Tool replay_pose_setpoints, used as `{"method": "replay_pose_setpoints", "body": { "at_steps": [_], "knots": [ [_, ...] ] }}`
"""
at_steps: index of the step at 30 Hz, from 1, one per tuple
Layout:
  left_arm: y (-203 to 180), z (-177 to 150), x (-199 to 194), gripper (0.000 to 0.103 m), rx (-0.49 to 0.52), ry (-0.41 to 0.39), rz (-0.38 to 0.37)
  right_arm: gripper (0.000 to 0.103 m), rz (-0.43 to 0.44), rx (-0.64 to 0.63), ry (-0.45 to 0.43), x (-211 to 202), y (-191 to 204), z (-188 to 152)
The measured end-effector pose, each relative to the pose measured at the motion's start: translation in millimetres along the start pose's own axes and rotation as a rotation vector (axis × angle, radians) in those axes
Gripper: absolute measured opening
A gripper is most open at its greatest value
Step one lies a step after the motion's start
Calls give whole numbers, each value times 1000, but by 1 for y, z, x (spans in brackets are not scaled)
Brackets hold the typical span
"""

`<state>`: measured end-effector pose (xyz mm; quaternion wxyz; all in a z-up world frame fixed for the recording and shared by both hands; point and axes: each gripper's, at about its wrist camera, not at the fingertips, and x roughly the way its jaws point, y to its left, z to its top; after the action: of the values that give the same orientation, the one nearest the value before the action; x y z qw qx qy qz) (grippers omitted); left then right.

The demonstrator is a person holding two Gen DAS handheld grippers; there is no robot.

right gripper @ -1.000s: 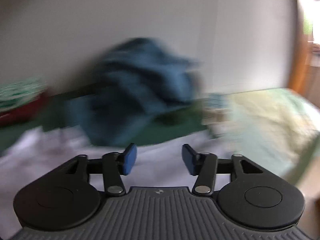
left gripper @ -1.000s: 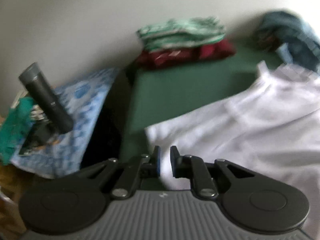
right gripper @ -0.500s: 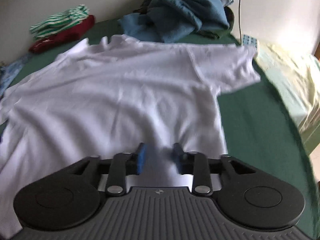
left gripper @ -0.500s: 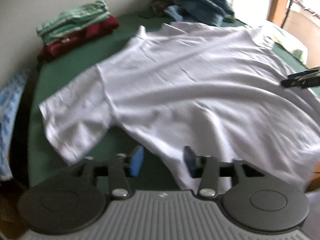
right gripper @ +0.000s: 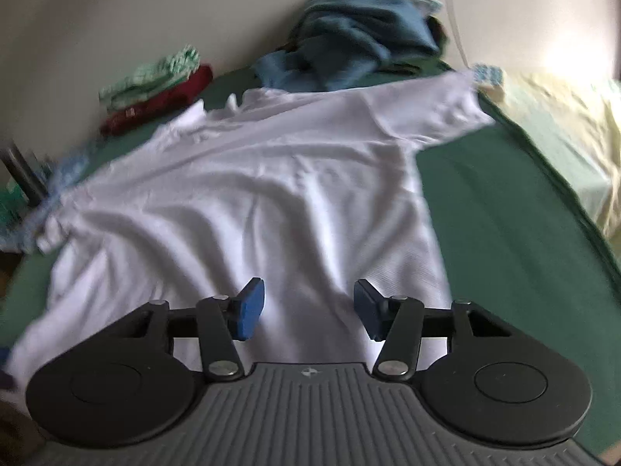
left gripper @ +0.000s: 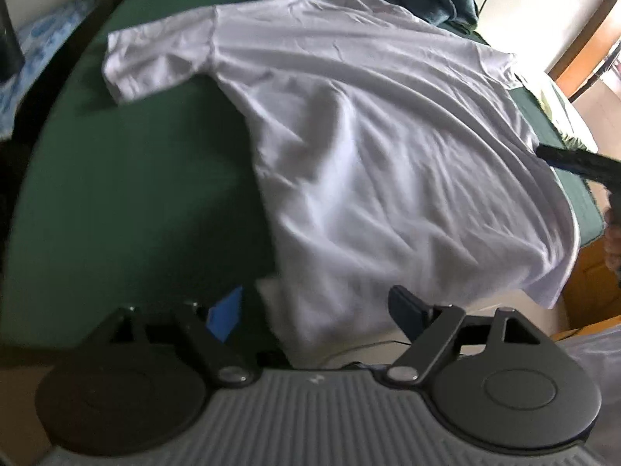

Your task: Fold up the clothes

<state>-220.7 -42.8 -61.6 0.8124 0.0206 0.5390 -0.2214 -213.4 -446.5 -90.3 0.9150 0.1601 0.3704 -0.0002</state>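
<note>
A white T-shirt (left gripper: pixel 368 155) lies spread on the green cover (left gripper: pixel 136 194), collar at the far end and hem hanging over the near edge. My left gripper (left gripper: pixel 314 312) hovers at the hem's left corner. Its jaws are opening wide, and the hem fabric sits between the pads without being pressed. In the right wrist view the T-shirt (right gripper: pixel 252 202) fills the middle, one sleeve stretched to the far right. My right gripper (right gripper: pixel 308 308) stands over the lower right part of the shirt. Its jaws are closing, with cloth under the gap and both pads free of it.
A heap of blue clothes (right gripper: pixel 361 39) lies behind the collar. A folded green-striped and red stack (right gripper: pixel 155 89) sits at the back left. Pale yellow bedding (right gripper: pixel 562 136) borders the green cover (right gripper: pixel 504 233) on the right. A blue patterned cloth (left gripper: pixel 50 39) lies off the left edge.
Both grippers have swung from the back of the bed down over the spread shirt's near end. The left jaws went from nearly shut to wide apart.
</note>
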Motion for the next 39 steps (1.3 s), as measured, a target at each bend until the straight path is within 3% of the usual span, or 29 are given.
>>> {"method": "replay_pose_setpoints", "body": {
  "at_steps": [3,8,9,11,12,15,19,20,21,22,23,28,34,36,39],
  "knots": [
    [-18,-9,5,79,23,1,13,59,31,-40,51,-35,-19,-20],
    [-35,-15,12,65,69,1,68,64,85,-88,161,-76,-42,-56],
    [-35,-15,11,54,64,6,60,65,88,-88,173,-80,-45,-62],
    [-34,-13,10,11,44,31,19,65,113,-80,202,-81,-45,-75],
    [-35,-15,10,4,42,41,15,65,134,-81,219,-79,-44,-80],
    [-40,-19,13,0,48,63,27,68,175,-116,260,-65,-31,-100],
    [-44,-22,9,0,42,50,47,66,126,-69,239,-38,-27,-112],
    [-44,-22,6,0,37,41,47,51,136,-61,248,-34,-28,-111],
    [-44,-23,1,0,29,28,48,24,150,-55,258,-31,-30,-110],
    [-43,-23,-4,0,18,14,40,10,173,-43,265,-30,-32,-107],
    [-43,-24,-13,0,1,-6,15,5,190,-34,262,-32,-33,-103],
    [-50,-31,-62,0,-41,-93,-79,4,357,-25,262,-61,-43,-78],
    [-64,-52,-86,0,-20,-76,-103,5,522,-54,313,-98,-55,-46],
    [-63,-61,-86,0,-24,-53,-117,4,545,-48,334,-102,-61,-43],
    [-57,-81,-68,0,-43,28,-110,5,467,-98,388,-97,-68,-51]
  ]
}}
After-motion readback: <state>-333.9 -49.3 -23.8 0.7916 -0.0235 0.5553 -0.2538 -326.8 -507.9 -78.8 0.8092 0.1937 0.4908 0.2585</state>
